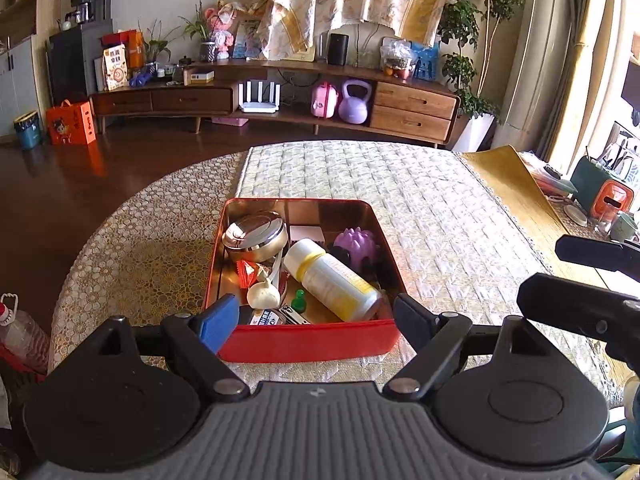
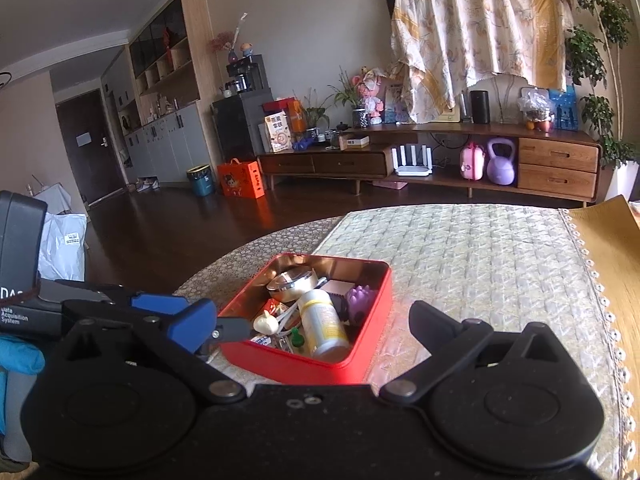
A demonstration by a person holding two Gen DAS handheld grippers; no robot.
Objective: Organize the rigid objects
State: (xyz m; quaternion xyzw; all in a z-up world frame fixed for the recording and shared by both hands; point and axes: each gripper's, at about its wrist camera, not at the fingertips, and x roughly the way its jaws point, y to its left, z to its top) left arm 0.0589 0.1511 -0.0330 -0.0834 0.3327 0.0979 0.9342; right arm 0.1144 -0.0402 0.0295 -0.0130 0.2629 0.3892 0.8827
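Observation:
A red tin box (image 1: pixel 308 342) sits on the quilted table cover, also in the right wrist view (image 2: pixel 372 312). It holds a white and yellow bottle (image 1: pixel 332 280), a round steel tin (image 1: pixel 256 236), a purple spiky ball (image 1: pixel 356 244), a garlic bulb (image 1: pixel 262 296), a green pin (image 1: pixel 298 300) and nail clippers (image 1: pixel 294 316). My left gripper (image 1: pixel 314 320) is open and empty, its fingers on either side of the box's near wall. My right gripper (image 2: pixel 316 324) is open and empty, just in front of the box.
The round table has a lace cloth (image 1: pixel 132 248) and a quilted runner (image 1: pixel 400 184). A yellow mat (image 1: pixel 504 176), cups and an orange item (image 1: pixel 610 200) lie at the right. A plastic bottle (image 1: pixel 20 332) stands at the left.

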